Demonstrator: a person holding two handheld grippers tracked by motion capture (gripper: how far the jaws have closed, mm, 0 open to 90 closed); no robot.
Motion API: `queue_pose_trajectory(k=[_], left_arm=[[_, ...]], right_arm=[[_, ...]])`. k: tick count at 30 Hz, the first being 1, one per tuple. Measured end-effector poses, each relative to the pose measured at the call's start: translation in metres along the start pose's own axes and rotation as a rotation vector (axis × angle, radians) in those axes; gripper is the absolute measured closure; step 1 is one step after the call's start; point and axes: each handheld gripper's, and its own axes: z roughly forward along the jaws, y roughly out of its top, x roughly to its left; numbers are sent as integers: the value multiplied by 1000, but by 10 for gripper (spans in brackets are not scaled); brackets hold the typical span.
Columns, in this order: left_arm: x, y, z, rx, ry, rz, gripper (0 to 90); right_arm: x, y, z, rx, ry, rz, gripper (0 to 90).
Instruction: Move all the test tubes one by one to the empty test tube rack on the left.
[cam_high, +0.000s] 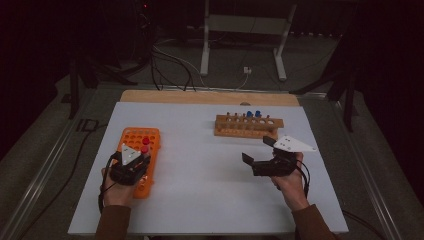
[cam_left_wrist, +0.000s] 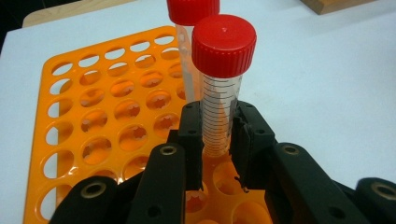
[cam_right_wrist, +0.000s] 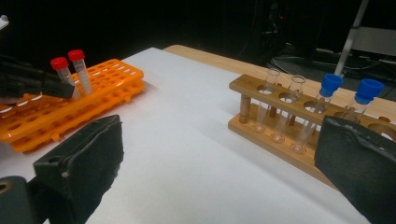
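An orange tube rack (cam_high: 131, 136) lies at the table's left. Two red-capped tubes stand in it side by side. My left gripper (cam_high: 142, 154) is shut on the nearer red-capped tube (cam_left_wrist: 223, 56), its pads pressed on the clear barrel just above the rack (cam_left_wrist: 74, 86). The other red-capped tube (cam_left_wrist: 192, 9) stands directly behind it. My right gripper (cam_high: 258, 150) hovers open with nothing between its jaws, just in front of a wooden rack (cam_high: 248, 127). That wooden rack (cam_right_wrist: 261, 88) carries two blue-capped tubes (cam_right_wrist: 330, 85) and some uncapped clear tubes (cam_right_wrist: 271, 95).
A white sheet (cam_high: 200, 165) covers the table, with bare room between the two racks. A wooden strip (cam_high: 200, 97) runs along the far edge. Cables and a metal stand (cam_high: 243, 35) sit on the floor beyond.
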Motion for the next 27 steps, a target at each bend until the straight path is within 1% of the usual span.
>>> queue_pose_trajectory(k=[2,4,7,9,10,11,12,13,15,16,17,18,20,21,23,24,26,27], left_arm=[[1,-1,-1,-4,-9,-10,752],[1,-2,-3,-12,-20,-18,728],[1,-1,-9,-57,-39,-61,612],[0,0,-16,-106,-56,-92,517],[0,1,-20,-130,-57,-102,449],[-1,2,-24,-156,-71,-108,402],[-1,2,-27,-180,-81,-113,372],[-2,2,-29,-200,-83,-114,333],[-2,3,-32,-219,-88,-117,249],[-2,3,-33,-228,-79,-121,212],[-3,3,-34,-242,-70,-126,155],[-2,2,-35,-255,-74,-126,118],[-1,2,-37,-271,-67,-132,39],[0,2,-38,-284,-72,-142,11],[0,1,-41,-307,-51,-152,4],[1,1,-42,-311,-56,-154,4],[2,0,-44,-326,-43,-160,4],[3,0,-45,-328,-50,-161,5]], right_arm=[[-1,0,0,0,-3,1,15],[-2,0,0,-1,-6,2,15],[-4,2,-1,-4,-15,0,15],[-6,4,-1,-6,-19,1,15],[-7,5,-1,-8,-24,-5,15],[-8,6,-1,-7,-30,-5,15],[-9,7,-1,-5,-34,-5,15],[-10,9,0,-4,-41,-10,14],[-13,12,0,-1,-54,-16,15],[-15,14,0,-1,-61,-16,15],[-17,16,1,-2,-65,-14,15],[-19,18,2,-1,-69,-14,14],[-23,21,5,-2,-77,-5,15],[-26,22,7,-3,-80,-2,15],[-30,25,11,4,-89,3,15],[-33,26,13,9,-94,5,15],[-38,29,17,10,-111,8,35],[-41,30,19,11,-117,12,36]])
